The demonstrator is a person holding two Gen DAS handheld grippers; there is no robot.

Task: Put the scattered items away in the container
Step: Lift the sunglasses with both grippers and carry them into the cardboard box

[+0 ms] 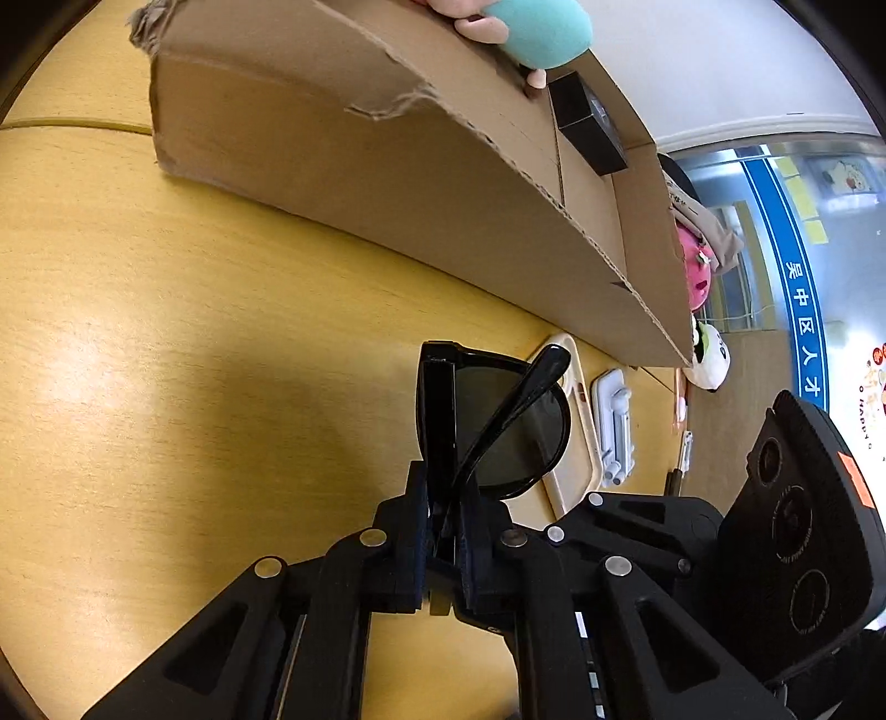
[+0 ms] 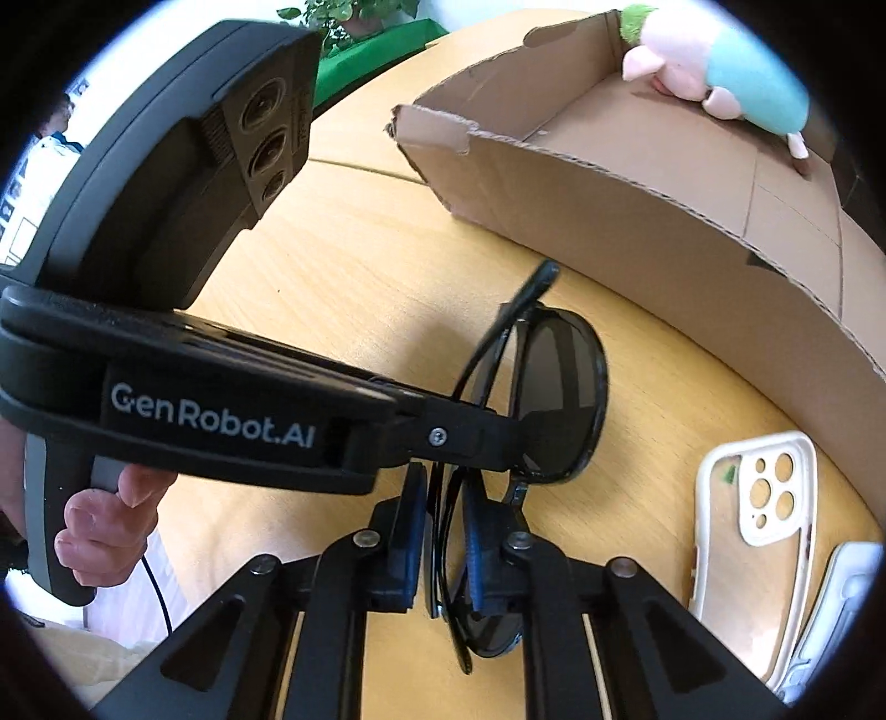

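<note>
Black sunglasses (image 1: 498, 426) are held above the wooden table (image 1: 166, 360), in front of the cardboard box (image 1: 354, 166). My left gripper (image 1: 443, 498) is shut on their folded frame. My right gripper (image 2: 446, 504) is shut on the other end of the sunglasses (image 2: 559, 387). The left gripper's body (image 2: 210, 410) crosses the right wrist view and its tip (image 2: 498, 437) pinches the frame by the lens. The box (image 2: 637, 221) holds a pink and teal plush toy (image 2: 720, 72), also in the left wrist view (image 1: 531, 27), and a black box (image 1: 587, 122).
A cream phone case (image 2: 747, 498) and a white clip-like holder (image 2: 830, 603) lie on the table to the right; both also show in the left wrist view, the phone case (image 1: 581, 443) and the holder (image 1: 614, 426). Pink and white plush toys (image 1: 703, 310) sit past the box.
</note>
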